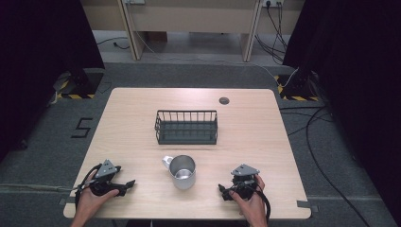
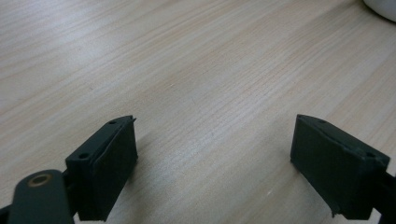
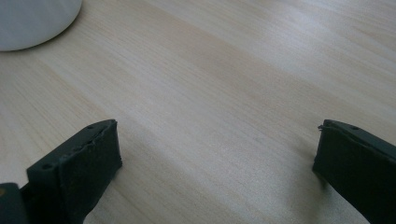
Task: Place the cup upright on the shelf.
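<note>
A mug (image 1: 182,171) stands on the table (image 1: 255,137), before a wire basket (image 1: 187,126).

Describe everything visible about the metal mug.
The mug looks like brushed steel, cylindrical, with a looped handle at its upper left. It stands upright, mouth open, and appears empty. It sits on the table, near the front edge, between the two grippers and in front of the wire basket, apart from all of them. Nothing but the tabletop touches it.
</note>
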Tool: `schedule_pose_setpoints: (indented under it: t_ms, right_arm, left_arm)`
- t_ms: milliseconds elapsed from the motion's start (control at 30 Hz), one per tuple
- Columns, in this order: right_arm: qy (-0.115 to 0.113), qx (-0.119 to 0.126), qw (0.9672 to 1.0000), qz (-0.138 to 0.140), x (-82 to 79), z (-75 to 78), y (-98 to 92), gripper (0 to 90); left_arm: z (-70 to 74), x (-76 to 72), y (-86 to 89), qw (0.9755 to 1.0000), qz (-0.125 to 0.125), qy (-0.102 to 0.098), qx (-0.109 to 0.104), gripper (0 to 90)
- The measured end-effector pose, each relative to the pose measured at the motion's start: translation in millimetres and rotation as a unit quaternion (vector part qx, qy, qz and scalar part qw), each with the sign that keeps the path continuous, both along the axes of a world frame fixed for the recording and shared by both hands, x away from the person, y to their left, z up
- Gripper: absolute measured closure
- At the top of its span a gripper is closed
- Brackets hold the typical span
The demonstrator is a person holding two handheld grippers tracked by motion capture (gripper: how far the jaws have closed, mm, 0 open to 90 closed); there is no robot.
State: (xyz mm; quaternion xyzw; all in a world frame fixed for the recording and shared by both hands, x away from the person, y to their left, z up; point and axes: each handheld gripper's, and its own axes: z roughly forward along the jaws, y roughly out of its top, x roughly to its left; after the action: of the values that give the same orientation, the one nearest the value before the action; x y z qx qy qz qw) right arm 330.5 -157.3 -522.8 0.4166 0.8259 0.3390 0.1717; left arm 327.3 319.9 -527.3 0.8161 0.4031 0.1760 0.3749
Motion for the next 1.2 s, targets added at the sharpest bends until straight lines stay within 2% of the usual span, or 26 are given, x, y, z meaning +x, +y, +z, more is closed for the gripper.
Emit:
schedule_pose_setpoints:
  t_ms: [233,400,533,833,1033,1067,1167,1200]
  right_arm:
    - [-0.002,0.002,1.0,-0.003,-0.2,0.3,-1.0,2.8]
    - [-0.016,0.016,0.9998,0.0,-2.6,1.5,-3.8,16.1]
    - [-0.014,0.025,0.9996,0.002,-5.0,1.9,-4.8,15.6]
    - [-0.052,0.047,0.9971,0.031,-13.8,13.5,3.3,15.4]
    - [-0.074,0.07,0.9933,0.055,-16.6,22.7,13.9,15.3]
    - [-0.082,0.081,0.9913,0.064,-17.8,25.1,18.0,15.3]
    - [-0.088,0.09,0.9894,0.072,-19.8,27.4,21.7,15.2]
    - [-0.095,0.095,0.9878,0.079,-21.7,29.4,25.1,15.2]
  left_arm:
    - [0.1,0.2,0.3,1.0,-0.001,0.001,-0.001,13.9]
    - [0.1,0.5,0.3,1.0,-0.001,0.001,-0.001,13.8]
    - [0.0,0.8,0.2,1.0,-0.001,0.001,-0.001,13.8]
    - [0.0,0.7,0.2,1.0,-0.001,0.001,-0.001,13.8]
    - [-0.1,-1.1,0.8,1.0,0.0,0.001,-0.001,13.9]
    - [0.0,-1.5,1.2,1.0,0.0,0.001,-0.001,13.8]
    - [0.0,-1.5,1.2,1.0,0.0,0.001,-0.001,13.8]
    - [0.0,-1.5,1.2,1.0,0.0,0.001,-0.001,13.8]
